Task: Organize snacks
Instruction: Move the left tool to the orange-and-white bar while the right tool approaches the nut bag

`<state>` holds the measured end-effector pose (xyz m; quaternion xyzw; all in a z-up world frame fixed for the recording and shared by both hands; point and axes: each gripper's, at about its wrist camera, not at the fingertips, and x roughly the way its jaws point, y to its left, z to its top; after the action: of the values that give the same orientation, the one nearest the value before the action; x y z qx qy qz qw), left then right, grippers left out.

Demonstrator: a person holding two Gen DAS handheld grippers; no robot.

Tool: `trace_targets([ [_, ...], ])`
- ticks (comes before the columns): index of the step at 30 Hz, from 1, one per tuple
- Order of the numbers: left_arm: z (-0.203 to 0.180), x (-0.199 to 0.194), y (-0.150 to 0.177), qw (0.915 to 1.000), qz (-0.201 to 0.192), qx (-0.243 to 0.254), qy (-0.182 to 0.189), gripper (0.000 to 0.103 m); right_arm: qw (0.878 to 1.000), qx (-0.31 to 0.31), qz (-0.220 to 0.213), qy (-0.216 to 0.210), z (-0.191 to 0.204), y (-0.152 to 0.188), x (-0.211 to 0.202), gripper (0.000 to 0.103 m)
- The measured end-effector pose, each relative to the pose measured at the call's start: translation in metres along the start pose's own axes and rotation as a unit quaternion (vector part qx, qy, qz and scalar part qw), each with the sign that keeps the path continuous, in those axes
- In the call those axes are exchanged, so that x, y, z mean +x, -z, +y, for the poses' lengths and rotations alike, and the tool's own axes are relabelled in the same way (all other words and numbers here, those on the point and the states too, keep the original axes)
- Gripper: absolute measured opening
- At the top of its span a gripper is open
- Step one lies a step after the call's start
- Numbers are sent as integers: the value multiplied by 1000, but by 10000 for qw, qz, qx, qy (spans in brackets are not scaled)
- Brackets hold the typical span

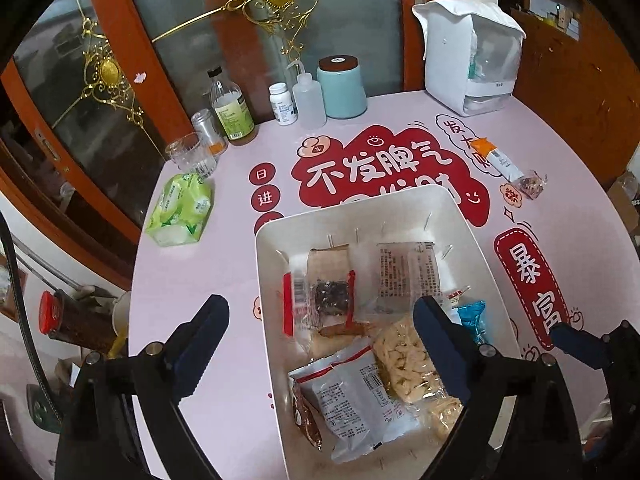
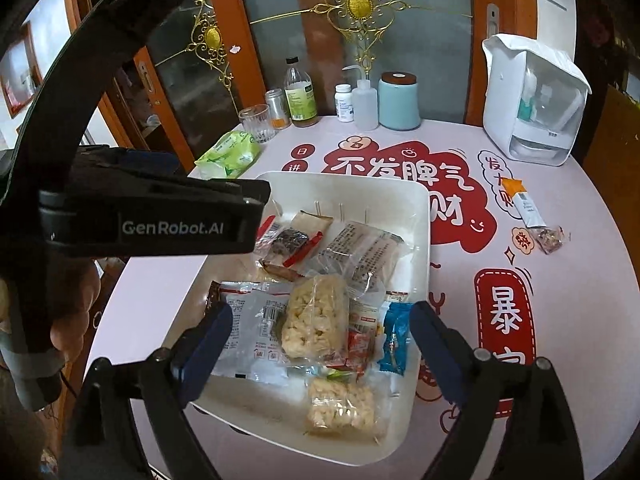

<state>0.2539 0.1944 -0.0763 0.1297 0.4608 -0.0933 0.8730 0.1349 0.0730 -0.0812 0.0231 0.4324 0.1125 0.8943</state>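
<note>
Two grippers, left gripper (image 1: 320, 324) and right gripper (image 2: 322, 326), gape empty over crinkly plastic snack packets (image 2: 316, 316) in a rounded white tray (image 2: 424, 216).

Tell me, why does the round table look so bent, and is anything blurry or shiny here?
Left wrist view: the fisheye bends the table edge and blackens the corners; the red-edged packet in the white bin looks slightly smeared. Right wrist view: same curving; the clear wrappers catch soft glare, and the left gripper's body blocks the bin's near-left corner.
</note>
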Motion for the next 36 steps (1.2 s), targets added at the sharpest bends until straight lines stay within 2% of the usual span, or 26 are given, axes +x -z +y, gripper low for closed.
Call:
trace_targets([
  [13, -31, -2, 0, 9997, 48, 233, 97, 93, 9993, 344, -97, 74, -37, 5, -10, 91],
  [21, -59, 5, -3, 9990, 157, 381, 178, 93, 9976, 465, -84, 508, -75, 7, -14, 91],
  [26, -84, 11, -10, 9982, 218, 527, 207, 93, 9937, 656, -163, 898, -117, 6, -18, 91],
  [31, -114, 19, -26, 9969, 202, 720, 249, 93, 9859, 919, -251, 1376, -181, -1, -13, 91],
  [36, -155, 33, -50, 9943, 49, 1031, 269, 93, 9795, 1369, -150, 1470, -258, -14, 15, 91],
])
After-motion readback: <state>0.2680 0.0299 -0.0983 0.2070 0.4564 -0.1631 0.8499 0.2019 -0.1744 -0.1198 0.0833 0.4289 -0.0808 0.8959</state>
